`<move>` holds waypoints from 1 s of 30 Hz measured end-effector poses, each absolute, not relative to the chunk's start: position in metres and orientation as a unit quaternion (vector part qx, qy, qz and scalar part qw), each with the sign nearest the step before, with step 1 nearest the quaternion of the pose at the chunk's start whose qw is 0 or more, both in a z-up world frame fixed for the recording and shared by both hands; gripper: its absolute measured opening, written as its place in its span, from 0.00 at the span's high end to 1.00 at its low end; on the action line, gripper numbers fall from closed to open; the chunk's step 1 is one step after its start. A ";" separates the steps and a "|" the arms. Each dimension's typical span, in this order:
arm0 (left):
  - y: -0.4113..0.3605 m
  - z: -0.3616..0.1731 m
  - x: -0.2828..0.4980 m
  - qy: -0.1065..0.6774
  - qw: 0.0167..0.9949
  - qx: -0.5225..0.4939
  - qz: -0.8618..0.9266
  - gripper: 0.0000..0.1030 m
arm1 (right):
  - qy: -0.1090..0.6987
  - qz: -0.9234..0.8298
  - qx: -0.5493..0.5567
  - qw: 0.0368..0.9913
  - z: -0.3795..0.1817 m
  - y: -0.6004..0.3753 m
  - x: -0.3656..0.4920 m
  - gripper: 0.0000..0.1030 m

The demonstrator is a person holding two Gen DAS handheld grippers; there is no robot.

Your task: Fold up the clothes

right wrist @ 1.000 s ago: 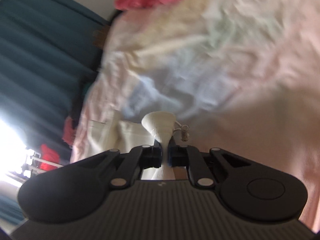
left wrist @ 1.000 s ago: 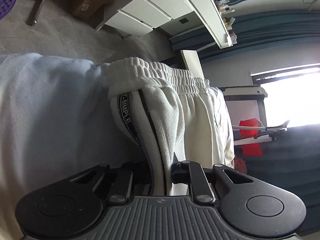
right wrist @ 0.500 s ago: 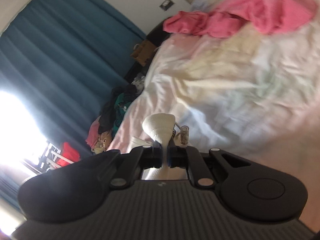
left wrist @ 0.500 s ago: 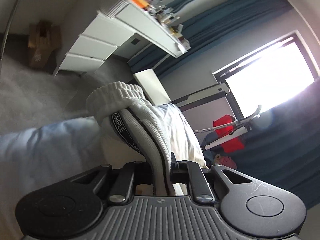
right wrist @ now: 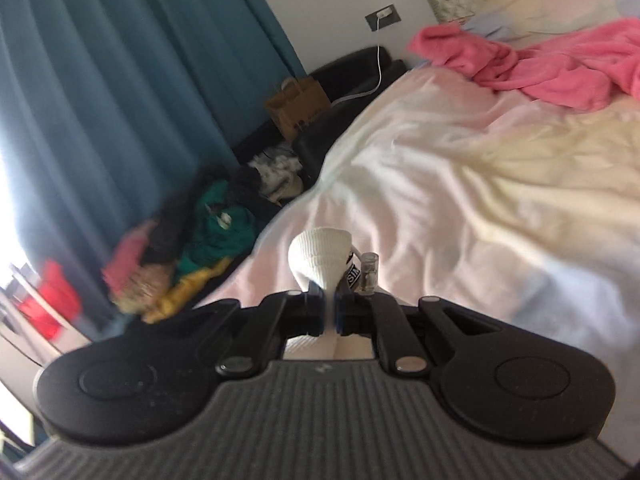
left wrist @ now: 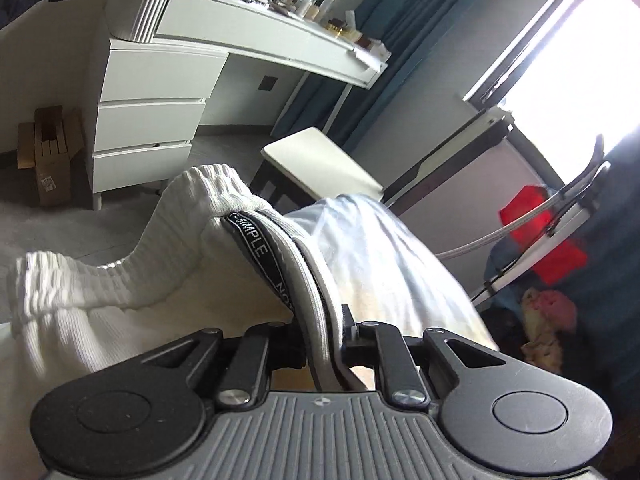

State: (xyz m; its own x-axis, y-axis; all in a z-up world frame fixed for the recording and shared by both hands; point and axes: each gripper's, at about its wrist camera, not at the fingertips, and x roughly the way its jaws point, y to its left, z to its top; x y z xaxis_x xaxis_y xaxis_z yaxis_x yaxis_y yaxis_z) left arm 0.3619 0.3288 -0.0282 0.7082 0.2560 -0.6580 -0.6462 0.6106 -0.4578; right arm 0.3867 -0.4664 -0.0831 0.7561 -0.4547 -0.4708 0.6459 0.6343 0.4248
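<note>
Looking along the left gripper (left wrist: pixel 324 340), its view alone shows the white dresser (left wrist: pixel 152 92), a cream stool (left wrist: pixel 320 164) and the bright window (left wrist: pixel 560 48). The right wrist view alone shows the bed (right wrist: pixel 480 168), a pink garment (right wrist: pixel 560 68) on it and teal curtains (right wrist: pixel 120 80). Both grippers pinch the white trousers (left wrist: pixel 192 256), lifted off the bed: the left one's fingers clamp the black-striped side seam, nearly closed; the right gripper (right wrist: pixel 329 312) is squeezed almost shut on a ribbed bunch by the drawstring tip (right wrist: pixel 368 270). Most of the garment hangs out of sight below the housings. Both grippers tilt downward; the right view is blurred at its left.
</note>
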 end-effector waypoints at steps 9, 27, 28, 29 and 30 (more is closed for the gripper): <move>0.333 -0.075 0.383 0.281 0.856 -0.347 0.261 0.79 | 0.198 -0.305 0.299 0.882 -0.136 -0.470 0.425 0.89; 0.311 -0.067 0.145 0.181 0.847 -0.442 0.233 0.39 | 0.124 -0.178 0.499 0.839 -0.112 -0.495 0.230 0.24; 0.312 -0.070 0.140 0.199 0.835 -0.454 0.239 0.39 | 0.133 -0.174 0.510 0.832 -0.118 -0.494 0.223 0.24; 0.314 -0.074 0.138 0.217 0.828 -0.462 0.231 0.39 | 0.145 -0.166 0.521 0.825 -0.124 -0.494 0.218 0.24; 0.315 -0.077 0.137 0.234 0.821 -0.470 0.225 0.39 | 0.157 -0.158 0.531 0.818 -0.130 -0.493 0.214 0.24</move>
